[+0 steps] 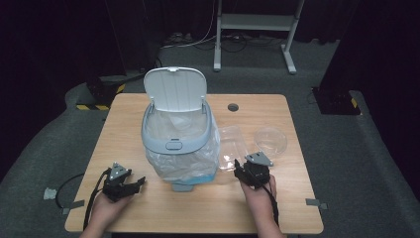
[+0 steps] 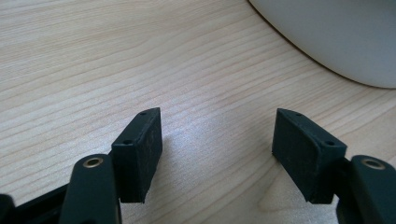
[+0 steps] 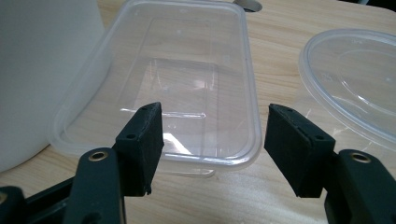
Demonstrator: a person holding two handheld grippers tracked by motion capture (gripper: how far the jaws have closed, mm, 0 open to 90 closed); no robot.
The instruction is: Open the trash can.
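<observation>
Right gripper sits low on the counter at about 4 o'clock from the bin. Jaws apart, nothing between them; the right gripper view puts the near rim of the clear rectangular container just ahead of the jaws, not touching either pad. Container lies flat and open side up, directly beside the bin at its 3 o'clock. Whether its left edge touches the bin wall, can't tell.

Clear round lid rests flat on the counter at 3 o'clock of the container, near but apart from it.

Left gripper is at the bin's 8 o'clock, held in the person's left hand, resting close to the counter. Jaws apart, bare wood between them in the left gripper view; the bin's white base curves in at that view's top right.

Bin stands upright mid-counter, lid flipped up at 12 o'clock, clear plastic liner draped over its rim and down the front.
</observation>
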